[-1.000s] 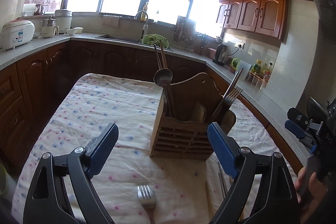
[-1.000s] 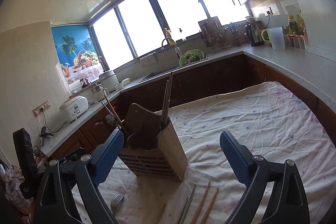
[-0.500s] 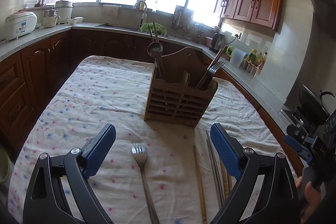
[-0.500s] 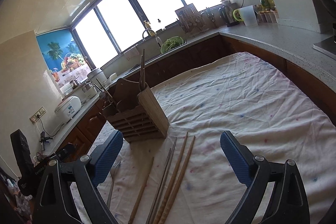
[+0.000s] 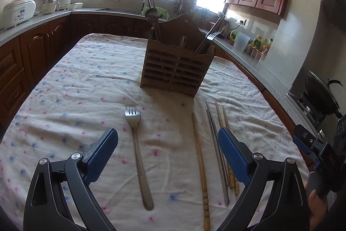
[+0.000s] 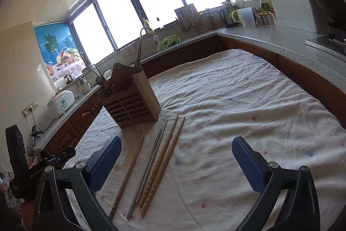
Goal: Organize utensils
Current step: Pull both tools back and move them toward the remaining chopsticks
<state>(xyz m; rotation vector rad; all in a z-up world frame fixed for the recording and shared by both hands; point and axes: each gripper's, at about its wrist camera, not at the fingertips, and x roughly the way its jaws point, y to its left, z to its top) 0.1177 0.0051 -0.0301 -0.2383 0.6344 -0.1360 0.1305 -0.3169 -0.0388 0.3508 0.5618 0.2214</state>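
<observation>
Left gripper [image 5: 167, 145]: tilted down over the tablecloth [image 5: 64, 88], jaws spread, empty, fork [image 5: 138, 153] below between them.
Right gripper [image 6: 176, 154]: tilted down, jaws opening, nothing gripped.
Chopsticks [image 6: 155, 163]: lay loose just before the wooden utensil holder [image 5: 175, 67].
Change: drew back from the holder; more of the fork and chopsticks came into view.

Both wrist views look down across the table [image 5: 64, 83], sharing the holder [image 6: 129, 105].
</observation>
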